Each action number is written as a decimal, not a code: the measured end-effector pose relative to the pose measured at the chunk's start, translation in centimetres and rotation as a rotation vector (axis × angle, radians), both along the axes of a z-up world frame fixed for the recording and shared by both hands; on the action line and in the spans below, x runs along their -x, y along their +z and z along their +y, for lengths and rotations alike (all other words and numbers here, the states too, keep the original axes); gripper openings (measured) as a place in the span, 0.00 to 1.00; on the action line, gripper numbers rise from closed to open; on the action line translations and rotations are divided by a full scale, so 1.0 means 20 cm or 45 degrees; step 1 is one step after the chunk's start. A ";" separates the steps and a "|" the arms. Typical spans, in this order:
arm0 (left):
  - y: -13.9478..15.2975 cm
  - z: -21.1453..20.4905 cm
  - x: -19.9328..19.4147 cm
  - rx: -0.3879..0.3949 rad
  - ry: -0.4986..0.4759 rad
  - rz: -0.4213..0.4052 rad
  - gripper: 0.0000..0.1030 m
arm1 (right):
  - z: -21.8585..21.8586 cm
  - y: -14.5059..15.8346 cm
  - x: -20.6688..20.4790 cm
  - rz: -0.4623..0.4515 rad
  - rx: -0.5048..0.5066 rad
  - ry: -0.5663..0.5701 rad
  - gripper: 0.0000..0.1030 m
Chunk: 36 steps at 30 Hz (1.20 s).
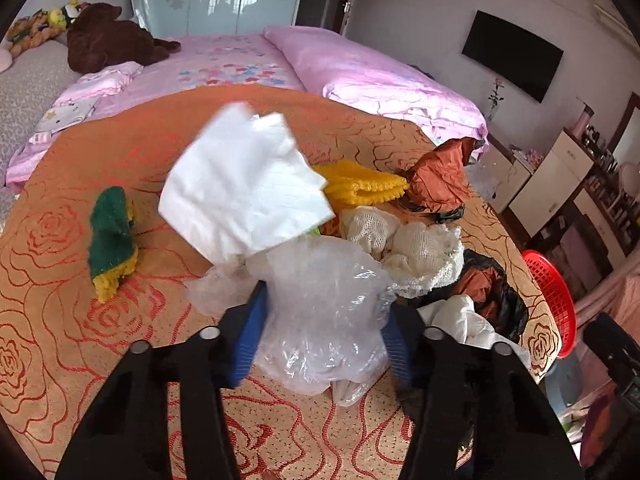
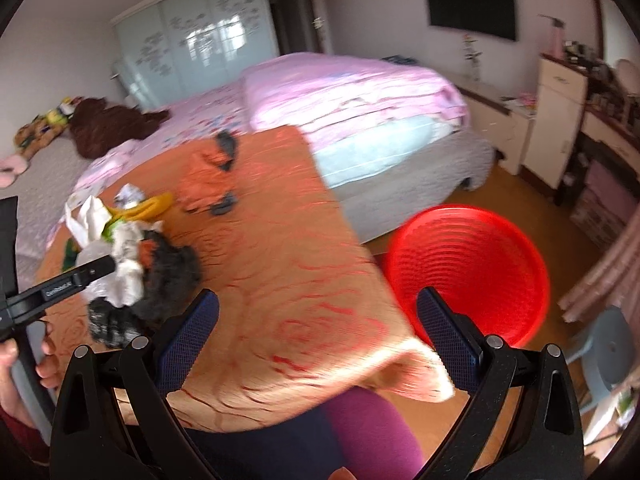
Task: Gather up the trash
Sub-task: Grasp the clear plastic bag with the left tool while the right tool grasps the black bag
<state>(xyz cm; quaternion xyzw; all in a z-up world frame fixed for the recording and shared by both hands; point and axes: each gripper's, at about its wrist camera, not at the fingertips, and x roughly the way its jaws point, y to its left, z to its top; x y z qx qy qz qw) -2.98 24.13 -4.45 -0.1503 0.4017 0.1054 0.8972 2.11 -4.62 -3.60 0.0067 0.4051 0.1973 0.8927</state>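
My left gripper [image 1: 326, 320] is shut on a crumpled clear plastic bag [image 1: 324, 312], with a white tissue [image 1: 244, 184] sticking up from the same bundle, lifted above the orange rose-patterned table [image 1: 60, 280]. On the table lie a green-and-yellow sponge [image 1: 112, 236], a yellow cloth [image 1: 360, 184], brown wrappers [image 1: 440, 176], white netting [image 1: 412, 252] and a black bag [image 1: 496, 288]. My right gripper [image 2: 316, 340] is open and empty over the table's near corner. The red basket [image 2: 468, 276] stands on the floor just right of the table. The left gripper also shows in the right wrist view [image 2: 80, 276].
A pink bed [image 1: 360, 76] lies behind the table. Cabinets [image 2: 560, 120] and a wall TV [image 2: 472, 4] stand at the right. A grey plastic stool [image 2: 608, 348] sits near the basket. The person's legs [image 2: 360, 432] are under the table edge.
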 end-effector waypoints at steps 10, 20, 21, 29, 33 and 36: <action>0.16 0.03 0.08 -0.060 0.043 -0.091 0.42 | 0.30 -0.02 -0.10 0.041 -0.051 0.205 0.94; 0.24 0.07 0.12 -0.088 0.079 -0.148 0.42 | 0.48 -0.09 -0.15 0.116 -0.004 0.354 0.63; 0.23 0.07 0.12 -0.086 0.081 -0.147 0.42 | 0.49 -0.10 -0.16 0.135 -0.012 0.365 0.57; 0.24 0.08 0.13 -0.120 0.104 -0.158 0.42 | 0.51 -0.04 -0.18 0.140 -0.077 0.403 0.40; 0.25 0.07 0.15 -0.142 0.117 -0.182 0.42 | 0.47 0.03 -0.17 0.051 -0.070 0.370 0.40; 0.26 0.06 0.14 -0.148 0.120 -0.193 0.42 | 0.43 0.07 -0.19 0.014 -0.070 0.341 0.40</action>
